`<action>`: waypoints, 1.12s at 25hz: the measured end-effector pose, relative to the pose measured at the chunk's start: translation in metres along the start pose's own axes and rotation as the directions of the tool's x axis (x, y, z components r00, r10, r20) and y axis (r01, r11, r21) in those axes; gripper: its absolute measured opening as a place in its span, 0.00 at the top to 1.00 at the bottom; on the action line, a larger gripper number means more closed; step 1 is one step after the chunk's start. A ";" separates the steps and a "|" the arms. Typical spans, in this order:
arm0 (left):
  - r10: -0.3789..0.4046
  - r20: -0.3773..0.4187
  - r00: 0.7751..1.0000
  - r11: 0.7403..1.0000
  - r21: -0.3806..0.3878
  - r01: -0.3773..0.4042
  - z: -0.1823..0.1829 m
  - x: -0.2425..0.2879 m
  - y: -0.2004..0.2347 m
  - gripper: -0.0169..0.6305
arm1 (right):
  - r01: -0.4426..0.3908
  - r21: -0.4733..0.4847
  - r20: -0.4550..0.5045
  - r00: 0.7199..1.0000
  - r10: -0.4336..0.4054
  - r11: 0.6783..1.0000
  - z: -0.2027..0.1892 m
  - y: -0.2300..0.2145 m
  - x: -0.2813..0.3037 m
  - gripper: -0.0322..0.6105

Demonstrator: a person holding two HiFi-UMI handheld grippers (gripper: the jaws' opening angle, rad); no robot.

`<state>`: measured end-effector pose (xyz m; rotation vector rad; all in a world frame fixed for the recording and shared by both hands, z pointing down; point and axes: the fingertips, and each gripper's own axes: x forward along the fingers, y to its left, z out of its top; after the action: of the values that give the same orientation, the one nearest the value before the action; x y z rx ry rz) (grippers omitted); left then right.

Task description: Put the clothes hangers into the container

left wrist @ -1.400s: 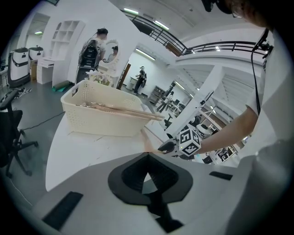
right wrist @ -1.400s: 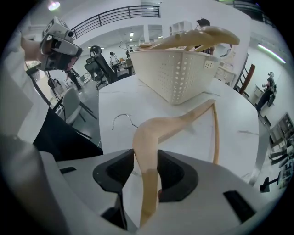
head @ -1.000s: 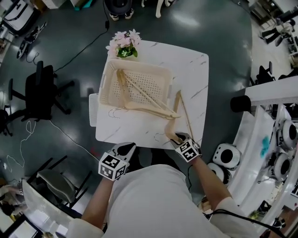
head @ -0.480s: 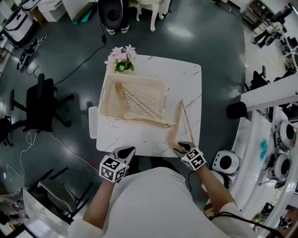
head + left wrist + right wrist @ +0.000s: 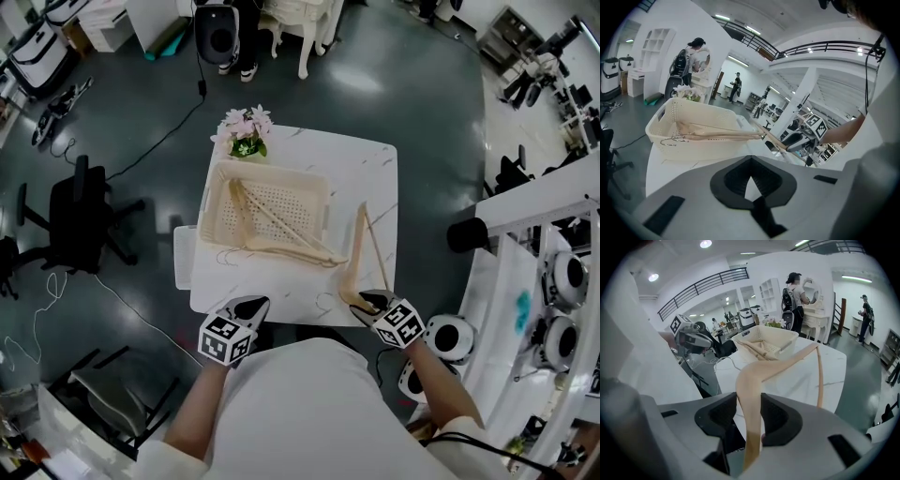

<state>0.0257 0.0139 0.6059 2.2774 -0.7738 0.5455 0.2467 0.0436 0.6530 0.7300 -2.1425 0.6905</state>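
Note:
A cream perforated basket [image 5: 217, 208] [image 5: 693, 119] [image 5: 780, 339] stands at the back left of the white marble table [image 5: 366, 178]. Wooden hangers [image 5: 286, 246] [image 5: 717, 134] lie in it, their ends poking over its front right rim. My right gripper [image 5: 368, 301] [image 5: 749, 405] is shut on one arm of another wooden hanger [image 5: 360, 251] [image 5: 783, 365], held tilted above the table's front right part. My left gripper [image 5: 251, 306] [image 5: 750, 171] hangs at the table's front edge, shut with nothing between its pads.
Pink flowers in a pot [image 5: 246, 129] stand behind the basket. A white board [image 5: 182, 255] juts from the table's left side. A black office chair [image 5: 80, 202] is at the left, white machines [image 5: 553, 291] at the right. People stand far behind.
My right gripper has risen with the hanger, lifting it off the tabletop. The left gripper has hardly moved.

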 end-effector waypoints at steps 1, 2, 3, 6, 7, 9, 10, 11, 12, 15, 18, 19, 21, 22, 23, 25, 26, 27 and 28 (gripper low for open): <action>0.000 0.002 1.000 1.000 0.000 0.000 0.001 0.001 0.000 0.96 | -0.007 -0.001 0.001 1.000 0.007 1.000 0.003 0.000 -0.001 0.69; -0.001 0.005 1.000 1.000 0.000 0.001 0.002 0.001 0.001 0.96 | -0.012 -0.002 0.002 1.000 0.012 1.000 0.005 -0.001 -0.002 0.69; -0.001 0.006 1.000 1.000 0.000 0.001 0.003 0.001 0.001 0.96 | -0.017 -0.005 0.001 1.000 0.017 1.000 0.008 -0.001 -0.001 0.69; 0.003 0.011 1.000 1.000 -0.001 -0.003 0.004 -0.001 0.004 0.96 | -0.038 -0.020 -0.002 0.999 0.038 0.999 0.020 0.001 0.001 0.69; 0.006 0.013 1.000 1.000 -0.003 -0.006 0.004 -0.002 0.004 0.96 | -0.050 -0.026 -0.004 0.999 0.050 0.998 0.025 0.002 0.002 0.69; 0.013 0.019 1.000 1.000 -0.006 -0.013 0.006 -0.005 0.006 0.96 | -0.076 -0.040 -0.010 0.997 0.075 0.996 0.036 0.004 0.003 0.69; 0.018 0.023 1.000 1.000 -0.008 -0.017 0.006 -0.007 0.007 0.96 | -0.089 -0.048 -0.015 0.996 0.089 0.995 0.042 0.005 0.005 0.69; 0.022 0.027 0.999 1.000 -0.011 -0.022 0.007 -0.008 0.009 0.96 | -0.105 -0.055 -0.020 0.994 0.104 0.993 0.049 0.006 0.006 0.69; 0.028 0.032 0.999 1.000 -0.015 -0.027 0.007 -0.010 0.010 0.96 | -0.122 -0.062 -0.026 0.992 0.121 0.991 0.057 0.008 0.008 0.69; 0.045 0.045 0.998 0.999 -0.030 -0.043 0.005 -0.016 0.014 0.96 | -0.181 -0.076 -0.040 0.983 0.178 0.981 0.082 0.013 0.014 0.69; 0.060 0.056 0.997 0.997 -0.046 -0.057 0.003 -0.021 0.019 0.96 | -0.226 -0.091 -0.054 0.974 0.222 0.970 0.107 0.017 0.022 0.69; 0.065 0.060 0.996 0.997 -0.050 -0.062 0.002 -0.023 0.020 0.96 | -0.238 -0.101 -0.061 0.971 0.233 0.966 0.115 0.019 0.025 0.69; 0.078 0.069 0.995 0.995 -0.061 -0.073 0.000 -0.028 0.023 0.96 | -0.261 -0.122 -0.083 0.964 0.253 0.958 0.126 0.022 0.031 0.69; 0.084 0.072 0.994 0.995 -0.067 -0.079 -0.002 -0.031 0.024 0.96 | -0.274 -0.131 -0.097 0.960 0.263 0.953 0.131 0.024 0.034 0.69; 0.090 0.074 0.993 0.994 -0.073 -0.084 -0.003 -0.033 0.025 0.96 | -0.288 -0.137 -0.111 0.955 0.274 0.948 0.136 0.026 0.037 0.69; 0.099 0.077 0.992 0.992 -0.084 -0.092 -0.005 -0.038 0.027 0.96 | -0.316 -0.148 -0.141 0.945 0.297 0.937 0.146 0.030 0.045 0.69; 0.103 0.078 0.992 0.991 -0.089 -0.096 -0.006 -0.040 0.029 0.96 | -0.329 -0.155 -0.156 0.939 0.306 0.932 0.150 0.032 0.050 0.69; 0.106 0.080 0.991 0.991 -0.093 -0.099 -0.007 -0.042 0.030 0.96 | -0.341 -0.162 -0.172 0.934 0.313 0.926 0.155 0.034 0.056 0.69; 0.110 0.082 0.991 0.990 -0.098 -0.102 -0.008 -0.044 0.032 0.96 | -0.351 -0.169 -0.187 0.929 0.320 0.921 0.159 0.036 0.062 0.69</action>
<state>-0.0287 0.0165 0.6012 2.1944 -0.9482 0.4505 0.1120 -0.0552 0.6029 0.1904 -2.1722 0.6701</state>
